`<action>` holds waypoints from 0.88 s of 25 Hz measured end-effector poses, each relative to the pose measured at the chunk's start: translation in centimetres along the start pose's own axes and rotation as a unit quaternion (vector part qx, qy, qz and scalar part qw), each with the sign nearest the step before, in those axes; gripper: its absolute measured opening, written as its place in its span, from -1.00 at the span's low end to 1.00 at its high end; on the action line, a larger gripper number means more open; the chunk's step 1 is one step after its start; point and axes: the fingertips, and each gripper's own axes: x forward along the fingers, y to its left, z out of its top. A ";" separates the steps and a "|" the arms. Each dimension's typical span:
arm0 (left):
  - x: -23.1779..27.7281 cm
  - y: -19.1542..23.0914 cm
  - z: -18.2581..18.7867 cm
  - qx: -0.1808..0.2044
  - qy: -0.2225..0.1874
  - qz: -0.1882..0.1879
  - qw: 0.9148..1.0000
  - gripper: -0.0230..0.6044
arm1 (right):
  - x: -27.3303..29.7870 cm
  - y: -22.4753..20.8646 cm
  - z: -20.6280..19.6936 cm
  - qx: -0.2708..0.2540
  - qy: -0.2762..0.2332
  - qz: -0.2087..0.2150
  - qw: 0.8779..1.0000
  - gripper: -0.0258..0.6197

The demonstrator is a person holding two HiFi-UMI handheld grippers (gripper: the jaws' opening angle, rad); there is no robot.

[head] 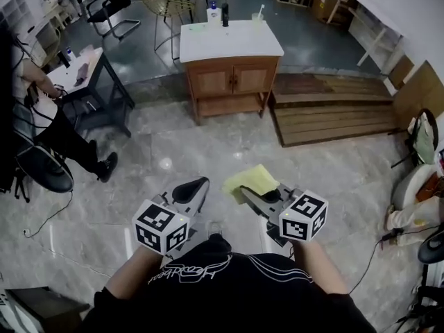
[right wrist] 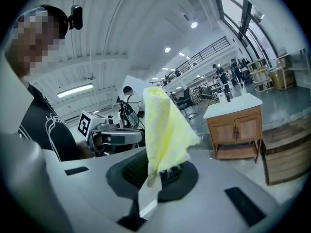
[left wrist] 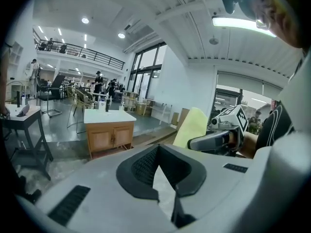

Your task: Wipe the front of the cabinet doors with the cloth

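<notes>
Fingers (right wrist: 182, 177) of right gripper (right wrist: 158, 174) clenched on yellow cloth (right wrist: 163, 130); left gripper (left wrist: 158, 149) fingers together, empty.

Bare floor (head: 208, 141) toward cabinet (head: 232, 78) (wooden platform (head: 333, 113) beside)

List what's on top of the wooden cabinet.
The wooden cabinet carries a white top with a white bottle, a dark bottle and a pale cup at its back edge. Its doors are shut, so the inside is hidden.

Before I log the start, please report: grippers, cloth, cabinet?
Left gripper shut, empty. Right gripper shut on yellow cloth. Wooden cabinet far ahead, doors closed, not yet wiped. No obstacle seen on the floor between.
</notes>
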 end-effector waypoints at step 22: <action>7.1 20.4 1.9 -0.099 -0.012 0.017 0.995 -0.91 | 16.8 -11.6 6.8 -0.028 0.071 -0.009 0.997 -0.79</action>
